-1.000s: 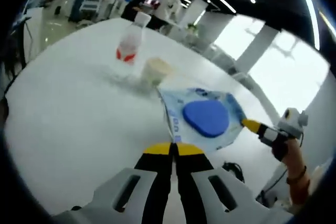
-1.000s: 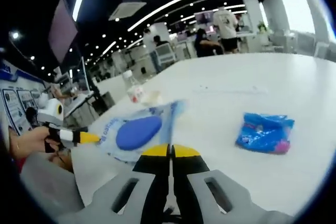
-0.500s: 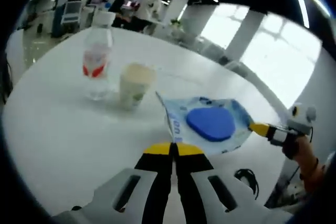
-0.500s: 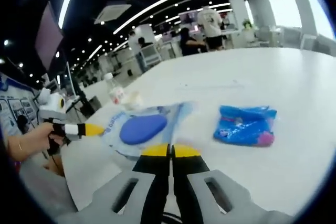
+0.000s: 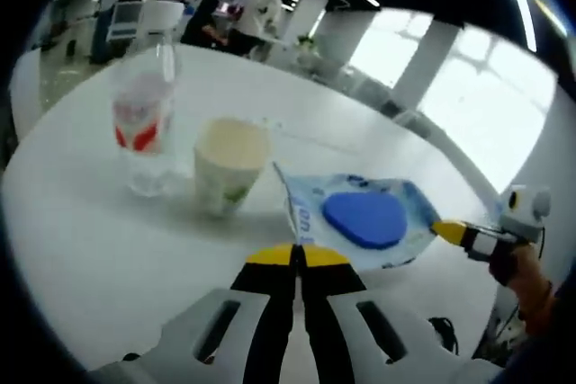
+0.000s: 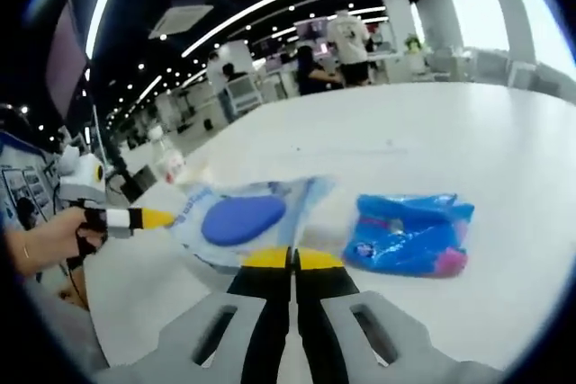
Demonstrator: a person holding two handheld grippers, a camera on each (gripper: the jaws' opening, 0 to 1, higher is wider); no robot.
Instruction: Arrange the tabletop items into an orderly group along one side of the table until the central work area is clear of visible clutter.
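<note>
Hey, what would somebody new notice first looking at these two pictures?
Probably the pale blue pouch with the big blue oval, stretched between both grippers' shut jaws just above the white table. Next, the bright blue crinkled packet lying right of it in the right gripper view, and the paper cup beside a clear bottle in the left gripper view.

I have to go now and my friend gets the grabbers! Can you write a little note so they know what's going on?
Left gripper: shut on the pale blue pouch, one edge.
Right gripper: shut on the same pouch's other edge, so both carry it above the white table.
Near the pouch: paper cup, then clear bottle.
Blue snack bag lies apart on the table.
Done: cup and bottle stand together.
Left: set the pouch beside them, then bring the snack bag over.
</note>
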